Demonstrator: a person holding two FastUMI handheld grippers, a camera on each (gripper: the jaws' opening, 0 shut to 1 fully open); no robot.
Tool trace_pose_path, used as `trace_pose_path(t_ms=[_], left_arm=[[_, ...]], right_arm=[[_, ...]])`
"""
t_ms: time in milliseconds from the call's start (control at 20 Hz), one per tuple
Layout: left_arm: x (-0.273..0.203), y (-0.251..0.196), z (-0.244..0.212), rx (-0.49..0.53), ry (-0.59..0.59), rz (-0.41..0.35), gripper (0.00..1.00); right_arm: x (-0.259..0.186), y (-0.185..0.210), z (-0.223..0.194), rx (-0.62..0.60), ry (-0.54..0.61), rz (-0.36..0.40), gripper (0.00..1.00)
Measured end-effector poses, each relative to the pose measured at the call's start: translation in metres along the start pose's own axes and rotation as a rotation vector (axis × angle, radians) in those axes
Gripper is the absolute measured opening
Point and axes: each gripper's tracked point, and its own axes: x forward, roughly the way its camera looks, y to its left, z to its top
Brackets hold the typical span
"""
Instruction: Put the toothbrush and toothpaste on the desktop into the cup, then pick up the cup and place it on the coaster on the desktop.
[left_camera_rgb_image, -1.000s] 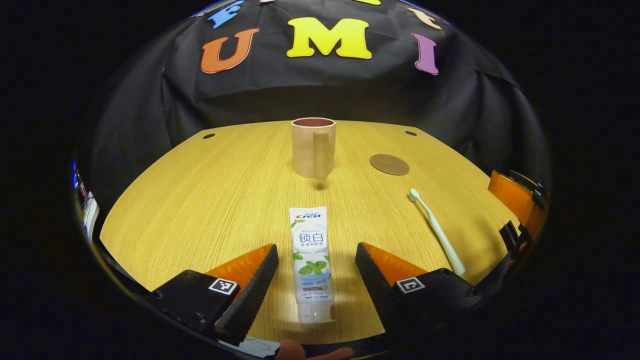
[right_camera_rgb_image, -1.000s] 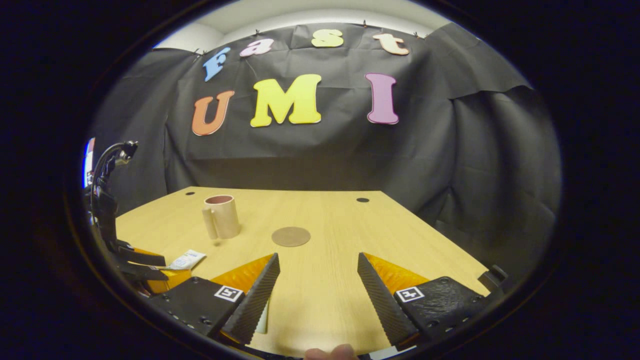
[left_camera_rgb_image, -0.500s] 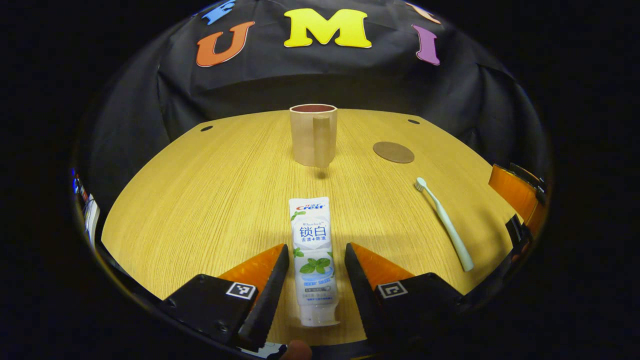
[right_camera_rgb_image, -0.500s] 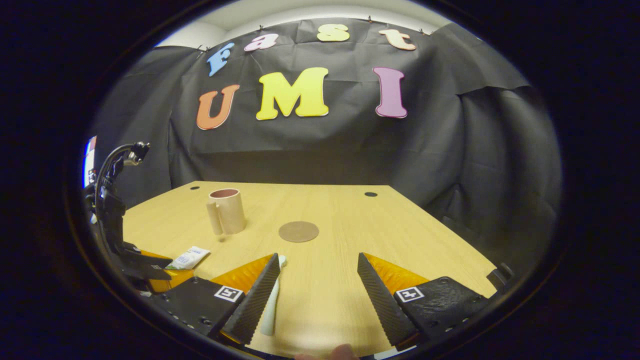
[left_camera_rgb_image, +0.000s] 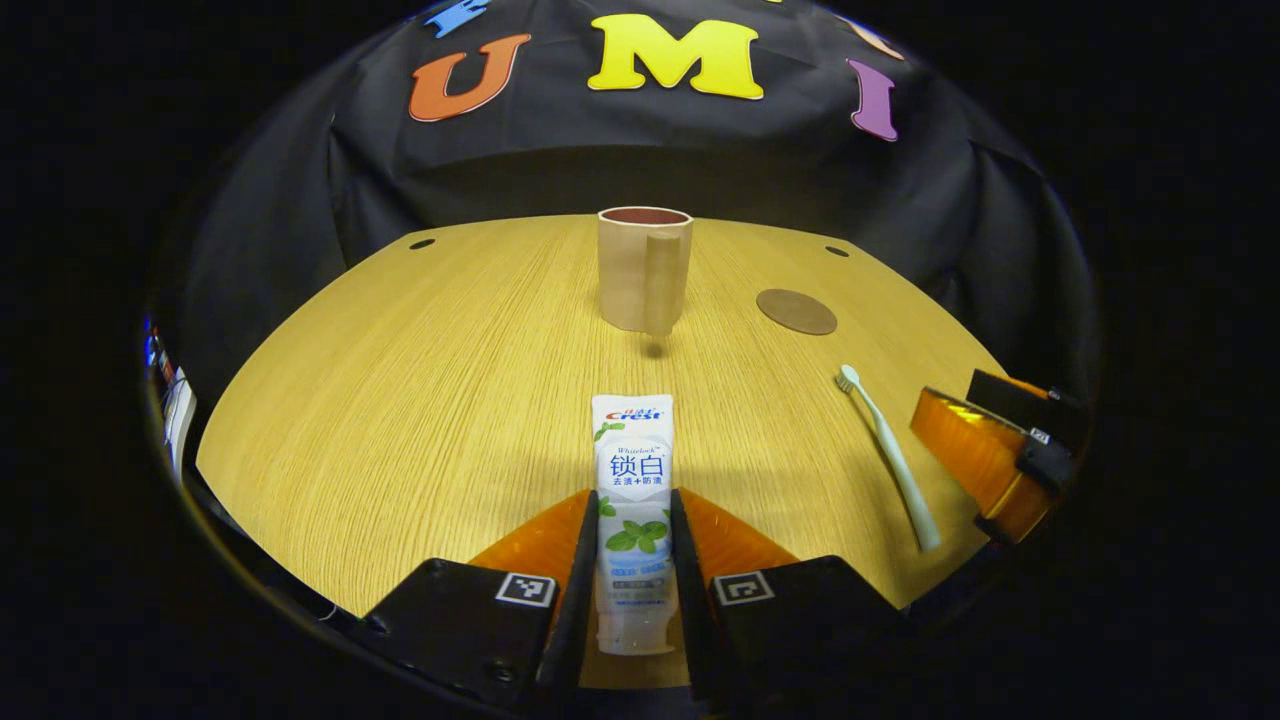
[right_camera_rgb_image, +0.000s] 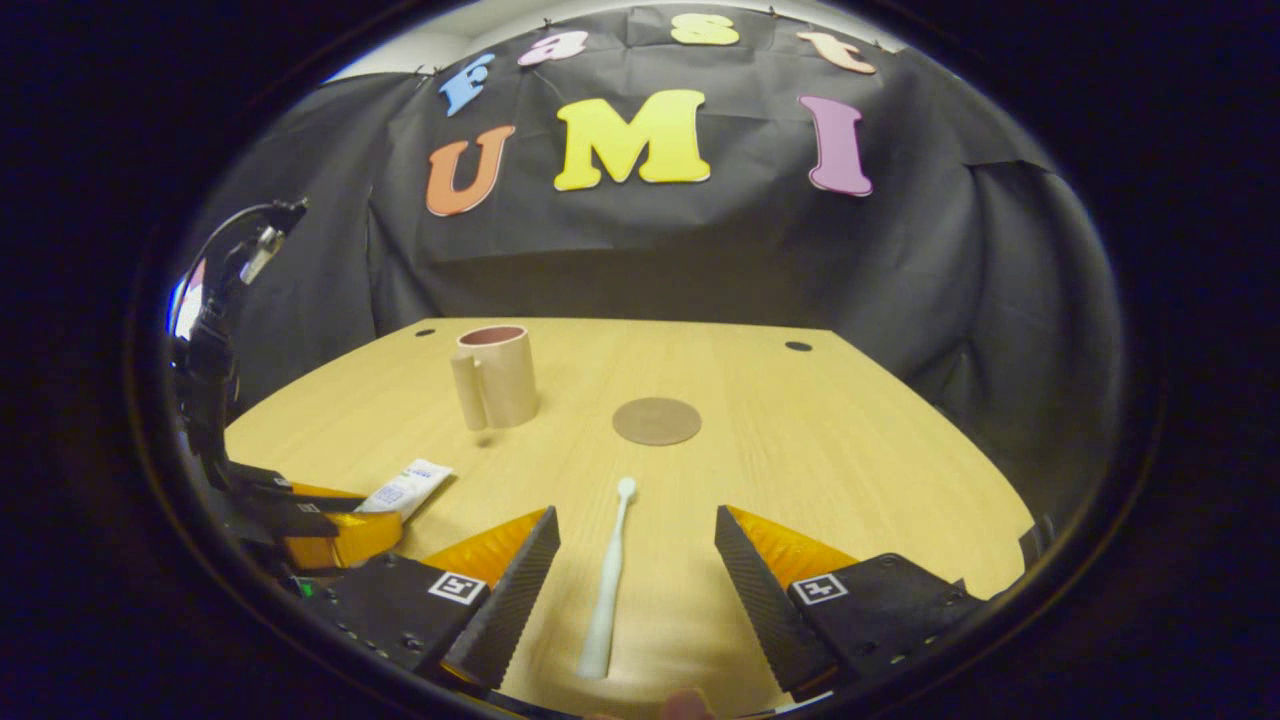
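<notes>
Item: worktop (left_camera_rgb_image: 420, 400), wood grain.

- Paste (left_camera_rgb_image: 633, 500): lies flat, lower centre of the left gripper view, cap end nearest the camera. Left claw (left_camera_rgb_image: 634, 560) clenched on its lower body, both fingers against its sides.
- Brush (right_camera_rgb_image: 608, 580): lies flat, lower centre of the right gripper view, head pointing away. Right claw (right_camera_rgb_image: 637, 590) released, fingers straddling the handle, not touching.
- Cup (left_camera_rgb_image: 645, 268): upright, upper centre of the left gripper view, handle facing the camera; nothing seen standing in it.
- Coaster (left_camera_rgb_image: 796, 311): bare, right of the cup, apart from it.

Risks, as judged: a soft tube may buckle or slide in the grip on lifting; a thin brush handle may roll or pivot if the fingers close off-centre; a long item dropped in against the rim could tip the cup.
</notes>
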Motion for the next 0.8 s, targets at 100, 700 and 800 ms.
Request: trace_pose_path(t_ms=[100,700,800], left_arm=[[-0.004,0.000,0.004,-0.005,-0.021,0.001,0.42],[-0.048,0.013,0.033,-0.031,-0.157,0.000,0.41],[-0.053,0.014,0.038,-0.031,-0.173,0.004,0.41]], right_arm=[[0.008,0.007,-0.011,0.000,0.051,0.017,0.95],[0.046,0.017,-0.023,0.046,0.169,-0.021,0.72],[0.046,0.012,-0.021,0.064,0.165,-0.043,0.49]])
